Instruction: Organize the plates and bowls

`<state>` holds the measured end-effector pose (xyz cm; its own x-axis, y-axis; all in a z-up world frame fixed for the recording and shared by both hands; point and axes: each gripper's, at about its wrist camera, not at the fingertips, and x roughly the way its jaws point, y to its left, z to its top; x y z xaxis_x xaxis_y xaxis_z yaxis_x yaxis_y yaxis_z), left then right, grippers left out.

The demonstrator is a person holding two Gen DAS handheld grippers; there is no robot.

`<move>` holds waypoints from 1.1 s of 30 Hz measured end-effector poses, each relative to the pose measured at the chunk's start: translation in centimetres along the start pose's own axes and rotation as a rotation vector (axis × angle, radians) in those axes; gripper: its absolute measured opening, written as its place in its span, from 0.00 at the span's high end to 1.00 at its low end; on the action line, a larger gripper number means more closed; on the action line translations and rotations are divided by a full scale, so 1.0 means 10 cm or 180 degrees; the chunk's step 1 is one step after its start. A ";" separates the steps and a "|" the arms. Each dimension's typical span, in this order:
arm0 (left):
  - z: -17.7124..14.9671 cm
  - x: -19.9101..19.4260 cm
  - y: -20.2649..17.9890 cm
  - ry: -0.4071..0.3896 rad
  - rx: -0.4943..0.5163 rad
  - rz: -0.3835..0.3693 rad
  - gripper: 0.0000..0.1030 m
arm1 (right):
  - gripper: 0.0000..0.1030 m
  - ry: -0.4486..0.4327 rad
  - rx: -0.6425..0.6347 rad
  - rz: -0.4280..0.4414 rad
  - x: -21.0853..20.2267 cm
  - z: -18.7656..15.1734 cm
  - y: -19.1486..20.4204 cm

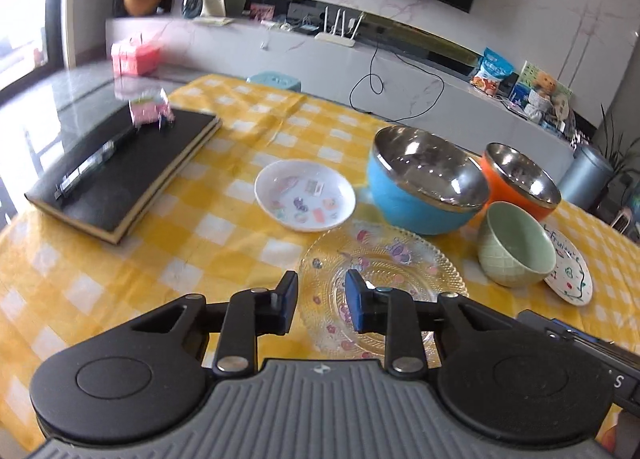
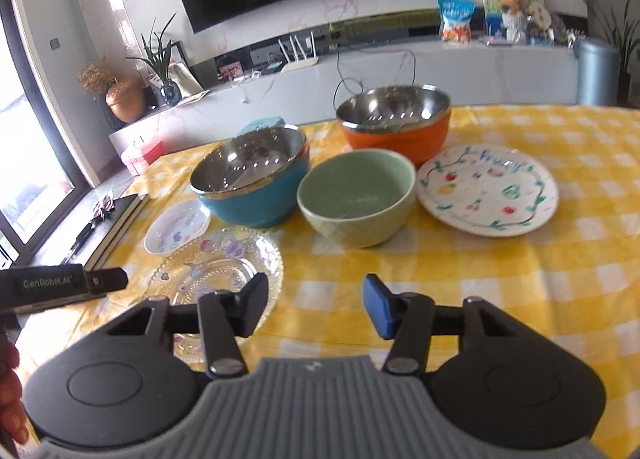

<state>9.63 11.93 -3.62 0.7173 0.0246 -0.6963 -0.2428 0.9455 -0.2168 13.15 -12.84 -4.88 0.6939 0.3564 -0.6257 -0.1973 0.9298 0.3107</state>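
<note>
Two half-open hand-held grippers, left hand-held gripper [image 1: 321,301] over glass plate [image 1: 400,259], right hand-held gripper [image 2: 316,305] empty beside it

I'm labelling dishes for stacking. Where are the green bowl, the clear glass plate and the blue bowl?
green bowl [image 2: 356,189]: right wrist view, on its inner floor.
clear glass plate [image 1: 394,259]: left wrist view, on its patterned far rim.
blue bowl [image 2: 256,207]: right wrist view, on its blue outer wall.

Blue bowl [image 2: 256,195] glossy steel inside; glass plate [image 1: 380,283] clear (beaded rim); checked tablecloth [image 2: 480,279].
</note>
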 end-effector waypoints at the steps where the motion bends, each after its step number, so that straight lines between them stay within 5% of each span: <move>1: -0.01 0.03 0.02 0.0014 -0.0036 -0.0014 0.68 | 0.53 0.0030 0.0019 0.0040 0.06 0.00 0.02; 12: -0.07 0.24 0.15 0.0018 -0.0308 -0.0262 0.68 | 0.64 0.0134 0.0167 0.0245 0.43 0.00 0.09; 20: -0.08 0.40 0.17 0.0060 -0.0285 -0.0163 0.68 | 0.75 0.0222 0.0283 0.0293 0.59 0.00 0.07; 26: -0.10 0.42 0.16 0.0041 -0.0249 -0.0167 0.81 | 0.89 0.0246 0.0269 0.0309 0.63 -0.04 0.10; 33: -0.10 0.38 0.16 0.0024 -0.0253 -0.0150 0.83 | 0.91 0.0256 0.0264 0.0291 0.62 -0.04 0.12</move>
<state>11.27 13.22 -7.28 0.7243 -0.0221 -0.6891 -0.2603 0.9168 -0.3029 16.95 -9.47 -8.63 0.6172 0.4487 -0.6463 -0.1971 0.8834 0.4251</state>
